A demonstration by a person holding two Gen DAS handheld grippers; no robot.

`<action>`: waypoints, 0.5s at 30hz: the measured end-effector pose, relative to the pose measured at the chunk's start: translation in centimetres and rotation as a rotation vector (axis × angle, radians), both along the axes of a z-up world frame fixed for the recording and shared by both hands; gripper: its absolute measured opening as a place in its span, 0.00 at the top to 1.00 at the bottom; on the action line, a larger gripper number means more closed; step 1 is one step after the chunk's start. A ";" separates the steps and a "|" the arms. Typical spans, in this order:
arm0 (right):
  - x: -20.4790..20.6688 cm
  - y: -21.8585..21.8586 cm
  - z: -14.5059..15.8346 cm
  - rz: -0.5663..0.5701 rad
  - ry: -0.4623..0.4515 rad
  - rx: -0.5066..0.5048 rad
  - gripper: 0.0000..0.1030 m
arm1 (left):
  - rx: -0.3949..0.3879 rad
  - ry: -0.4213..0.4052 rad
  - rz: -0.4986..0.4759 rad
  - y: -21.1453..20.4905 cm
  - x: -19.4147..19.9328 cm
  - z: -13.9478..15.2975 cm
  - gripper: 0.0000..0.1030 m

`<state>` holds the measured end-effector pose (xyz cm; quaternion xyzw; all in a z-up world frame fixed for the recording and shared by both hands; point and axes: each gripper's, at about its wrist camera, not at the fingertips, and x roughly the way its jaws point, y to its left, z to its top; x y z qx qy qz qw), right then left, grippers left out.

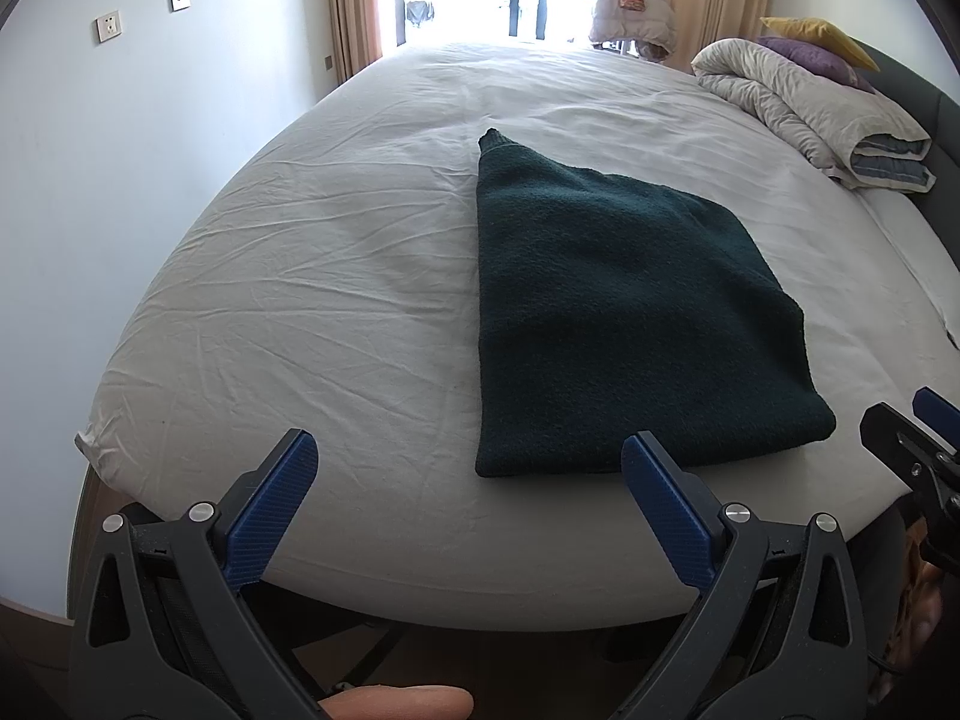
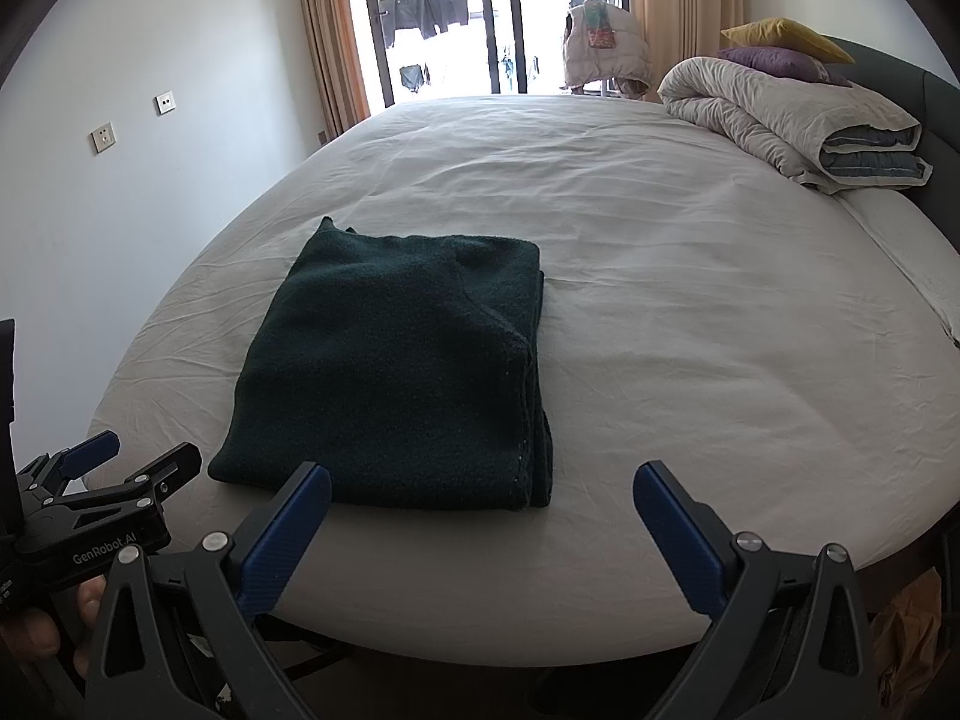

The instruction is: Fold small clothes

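Note:
A dark green knit garment (image 1: 624, 312) lies folded in a flat stack on the white bed sheet (image 1: 300, 276); it also shows in the right wrist view (image 2: 402, 372). My left gripper (image 1: 471, 456) is open and empty, at the bed's near edge, just short of the garment's near-left corner. My right gripper (image 2: 480, 486) is open and empty, at the near edge by the garment's near-right corner. The right gripper also shows at the right edge of the left wrist view (image 1: 924, 438), and the left gripper at the lower left of the right wrist view (image 2: 120, 462).
A rolled grey duvet (image 2: 792, 120) with a purple pillow (image 2: 774, 60) and a yellow pillow (image 2: 780, 33) lies at the far right by the dark headboard (image 2: 936, 120). A puffy jacket (image 2: 606, 48) hangs by the balcony door. The wall is to the left.

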<state>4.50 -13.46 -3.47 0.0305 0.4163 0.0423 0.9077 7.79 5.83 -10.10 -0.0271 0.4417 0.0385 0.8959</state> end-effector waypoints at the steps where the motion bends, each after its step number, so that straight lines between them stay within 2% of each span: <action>1: 0.0 0.0 0.0 0.000 0.000 0.000 0.00 | 0.000 0.000 0.000 0.0 0.0 0.0 0.00; 15: 0.0 0.0 -0.5 0.000 0.007 0.006 0.00 | 0.008 0.000 -0.012 0.1 0.3 -0.3 0.00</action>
